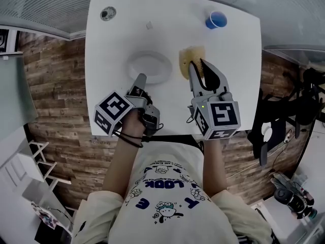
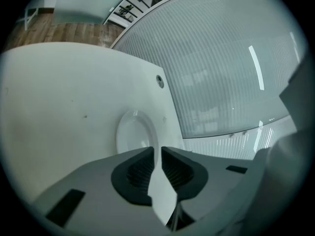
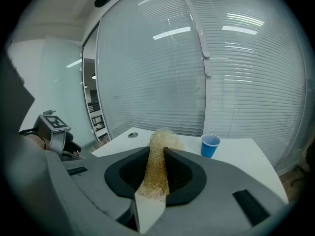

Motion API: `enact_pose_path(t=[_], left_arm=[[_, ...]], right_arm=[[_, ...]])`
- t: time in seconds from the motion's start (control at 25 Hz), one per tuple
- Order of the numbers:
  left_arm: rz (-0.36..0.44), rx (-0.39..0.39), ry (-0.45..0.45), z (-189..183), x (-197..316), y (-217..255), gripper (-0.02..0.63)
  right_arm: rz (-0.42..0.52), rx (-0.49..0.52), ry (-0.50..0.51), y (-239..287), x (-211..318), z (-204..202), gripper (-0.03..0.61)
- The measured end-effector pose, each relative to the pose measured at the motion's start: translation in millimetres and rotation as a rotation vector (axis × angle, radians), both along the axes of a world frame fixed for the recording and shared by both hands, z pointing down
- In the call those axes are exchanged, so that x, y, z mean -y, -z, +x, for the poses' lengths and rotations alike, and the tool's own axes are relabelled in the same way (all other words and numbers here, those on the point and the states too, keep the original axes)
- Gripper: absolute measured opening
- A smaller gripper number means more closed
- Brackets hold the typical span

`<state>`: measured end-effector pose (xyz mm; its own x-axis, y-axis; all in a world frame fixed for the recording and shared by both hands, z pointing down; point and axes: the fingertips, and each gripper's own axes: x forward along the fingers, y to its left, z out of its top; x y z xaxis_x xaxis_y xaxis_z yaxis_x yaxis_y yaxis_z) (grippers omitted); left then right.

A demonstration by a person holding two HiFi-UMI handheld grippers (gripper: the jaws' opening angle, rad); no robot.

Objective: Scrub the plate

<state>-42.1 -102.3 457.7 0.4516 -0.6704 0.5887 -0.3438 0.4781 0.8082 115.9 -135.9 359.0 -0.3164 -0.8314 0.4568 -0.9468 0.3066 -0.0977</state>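
Observation:
A white plate lies in the middle of the white table. My left gripper reaches its near rim. The jaws stand almost together, with only a thin gap, and the plate's edge runs into that gap. My right gripper is just right of the plate, shut on a yellowish mesh sponge. The sponge sticks out past the jaw tips and hangs above the table. Sponge and plate are apart.
A blue cup stands at the table's far right. A round cable grommet sits at the far left corner. Glass walls with blinds close off the far side, and wooden floor shows along both sides of the table.

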Motion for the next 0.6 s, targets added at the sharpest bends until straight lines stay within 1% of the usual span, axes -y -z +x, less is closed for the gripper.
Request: enact_pose_path(t=[0.04, 0.08, 0.2, 0.32, 0.4, 0.6], left_arm=[[0.021, 0.02, -0.014, 0.5, 3.5, 3.4, 0.04], [0.046, 0.04, -0.027, 1.1, 7.0, 7.6, 0.02], [0.129, 0.101, -0.076, 6.8, 11.8, 25.9, 0.02], [0.196, 0.18, -0.135, 12.2, 16.6, 39.9, 0.02], [0.223, 0.219, -0.173, 18.0, 20.0, 42.7, 0.02], [0.253, 0.26, -0.248, 32.6, 20.2, 45.8, 0.02]], right_arm=[[0.004, 0.002, -0.009, 0.9, 0.7, 1.4, 0.086], [0.006, 0.004, -0.017, 1.2, 1.1, 2.6, 0.086], [0.007, 0.006, -0.039, 4.2, -3.3, 9.0, 0.086], [0.009, 0.018, -0.069, 5.2, -5.6, 15.9, 0.086], [0.006, 0.024, -0.087, 1.9, -4.9, 21.0, 0.085], [-0.016, 0.046, -0.139, -8.0, -7.2, 34.8, 0.086]])
